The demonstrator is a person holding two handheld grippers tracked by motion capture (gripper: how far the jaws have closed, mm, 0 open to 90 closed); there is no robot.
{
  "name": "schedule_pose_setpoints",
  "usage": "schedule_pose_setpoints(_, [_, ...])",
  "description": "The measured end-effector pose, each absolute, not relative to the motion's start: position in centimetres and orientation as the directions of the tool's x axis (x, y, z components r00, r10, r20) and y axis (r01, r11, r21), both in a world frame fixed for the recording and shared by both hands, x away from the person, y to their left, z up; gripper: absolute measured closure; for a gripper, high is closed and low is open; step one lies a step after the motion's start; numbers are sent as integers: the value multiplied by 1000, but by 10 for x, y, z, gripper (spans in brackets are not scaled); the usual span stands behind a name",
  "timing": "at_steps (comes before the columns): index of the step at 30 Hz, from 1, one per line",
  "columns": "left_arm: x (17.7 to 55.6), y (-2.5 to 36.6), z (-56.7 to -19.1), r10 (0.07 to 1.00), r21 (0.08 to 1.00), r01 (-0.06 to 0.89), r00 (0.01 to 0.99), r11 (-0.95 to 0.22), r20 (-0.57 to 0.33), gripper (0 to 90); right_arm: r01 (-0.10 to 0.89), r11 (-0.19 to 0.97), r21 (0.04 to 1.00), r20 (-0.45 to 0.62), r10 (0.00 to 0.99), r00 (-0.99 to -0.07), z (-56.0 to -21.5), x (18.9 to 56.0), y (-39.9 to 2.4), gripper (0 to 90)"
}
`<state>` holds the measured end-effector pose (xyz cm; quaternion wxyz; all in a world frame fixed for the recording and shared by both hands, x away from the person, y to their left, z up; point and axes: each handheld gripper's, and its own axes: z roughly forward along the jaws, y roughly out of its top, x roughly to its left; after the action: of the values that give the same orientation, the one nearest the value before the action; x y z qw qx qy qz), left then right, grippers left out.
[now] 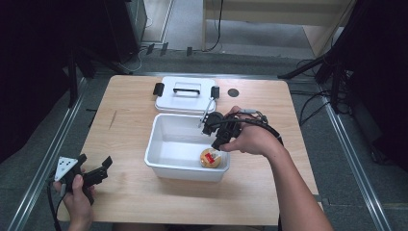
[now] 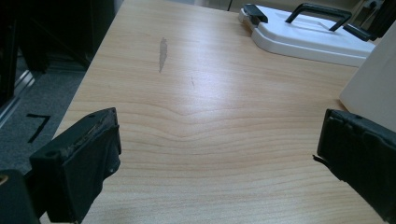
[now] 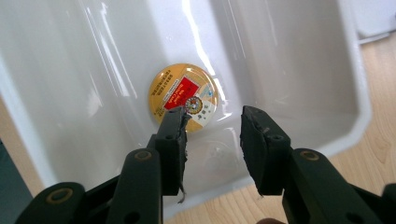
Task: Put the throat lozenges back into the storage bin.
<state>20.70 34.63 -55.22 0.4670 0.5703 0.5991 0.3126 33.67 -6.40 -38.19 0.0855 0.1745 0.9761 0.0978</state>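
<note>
Right claw (image 3: 212,135) closed, empty, above tin (image 3: 183,96); red label unreadable; left claw (image 2: 217,154) open.

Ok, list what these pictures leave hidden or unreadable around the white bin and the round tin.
- Tin label: the small print is too fine to read in the right gripper view, and the right gripper covers its lower edge.
- Tin height: seen only from above in the high view.
- Bin: cut off by the right edge in the left gripper view.
- Lid underside: faces the table.
</note>
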Motion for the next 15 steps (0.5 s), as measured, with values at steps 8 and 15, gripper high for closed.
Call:
schedule_pose_setpoints(8, [207,346,-552,975,907,392,87,153,-202,3,341,902,264,-152,388,-909,-362,328,-85,582])
schedule_pose_setpoints(15, [207,346,-552,976,909,390,87,151,-200,3,364,890,275,-164,416,-894,-352,322,-109,514])
